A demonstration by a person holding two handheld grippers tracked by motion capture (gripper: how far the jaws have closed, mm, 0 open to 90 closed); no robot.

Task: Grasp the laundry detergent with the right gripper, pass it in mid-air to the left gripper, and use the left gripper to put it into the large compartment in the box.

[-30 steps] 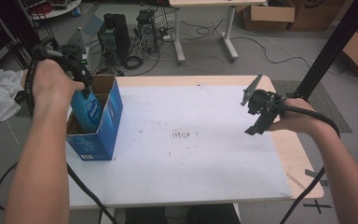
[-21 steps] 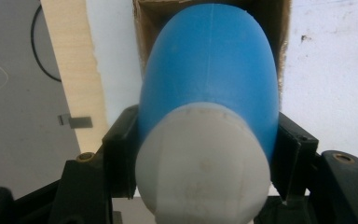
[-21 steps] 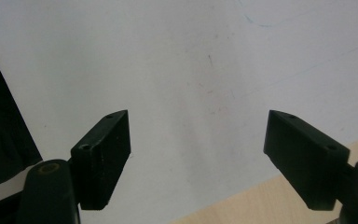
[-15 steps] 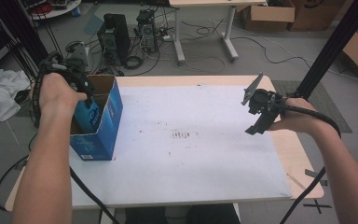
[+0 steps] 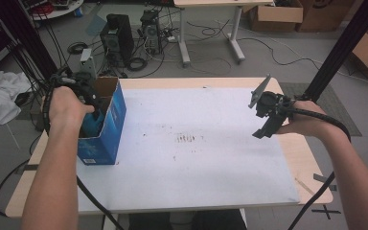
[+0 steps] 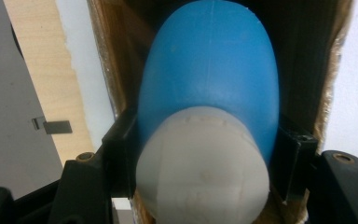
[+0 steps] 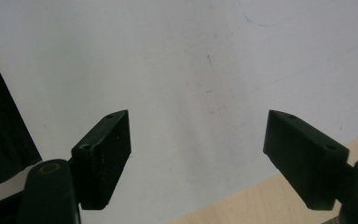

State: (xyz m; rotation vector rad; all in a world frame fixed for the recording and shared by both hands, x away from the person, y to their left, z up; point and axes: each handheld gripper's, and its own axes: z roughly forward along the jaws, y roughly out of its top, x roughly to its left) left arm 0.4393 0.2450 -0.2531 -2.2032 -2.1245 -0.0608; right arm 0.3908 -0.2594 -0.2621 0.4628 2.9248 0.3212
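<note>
The left claw [image 6: 205,154] is clamped on a blue bottle [image 6: 209,74] just below its white cap [image 6: 203,168], the bottle's far end pointing down into the open blue box [image 5: 106,125] at the worktop's [image 5: 196,167] left edge; gripping near the cap likely lets the body clear the cardboard walls. In the high view the left forearm reaches forward, the hand over the box mouth. The right claw [image 7: 198,158] hangs apart and empty above the worktop's right side, wrist bent inward, apparently waiting.
</note>
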